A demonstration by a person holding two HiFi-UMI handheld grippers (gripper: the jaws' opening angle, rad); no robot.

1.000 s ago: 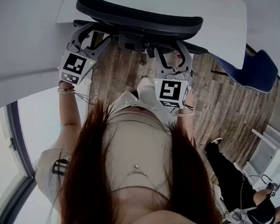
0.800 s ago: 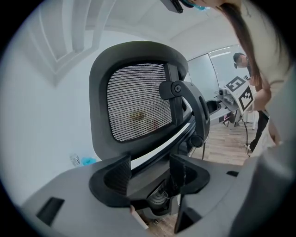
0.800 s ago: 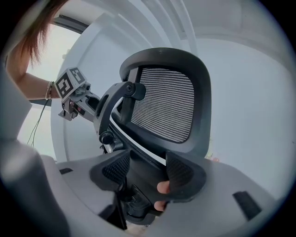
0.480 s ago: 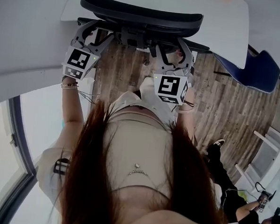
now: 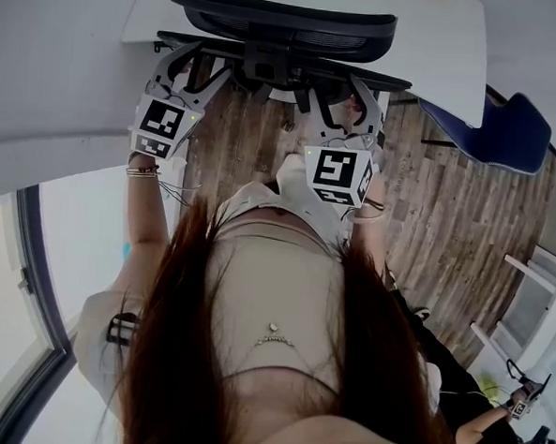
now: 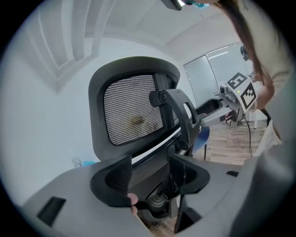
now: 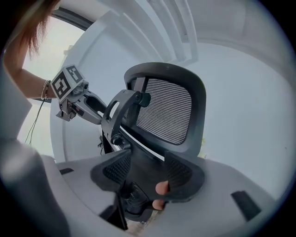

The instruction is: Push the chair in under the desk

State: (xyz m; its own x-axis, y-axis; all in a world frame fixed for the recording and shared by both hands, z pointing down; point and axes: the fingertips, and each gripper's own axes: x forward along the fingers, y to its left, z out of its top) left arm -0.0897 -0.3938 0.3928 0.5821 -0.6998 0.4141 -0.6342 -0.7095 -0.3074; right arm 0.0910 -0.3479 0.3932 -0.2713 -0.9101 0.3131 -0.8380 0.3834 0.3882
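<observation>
The black mesh-backed office chair stands at the top of the head view, its back partly under the white desk. My left gripper reaches the left of the chair's lower back frame and my right gripper the right. In the left gripper view the jaws stand wide, and the chair's dark lower frame fills the gap. The right gripper's jaws have just been closing a little, with the chair's lower frame between them; I see no clamping.
A blue chair stands right of the desk on the wooden floor. Another person sits at the lower right near white furniture. A white wall runs along the left.
The chair back and both grippers sit slightly higher in the head view, the chair a little further under the desk. The person at the lower right has shifted.
</observation>
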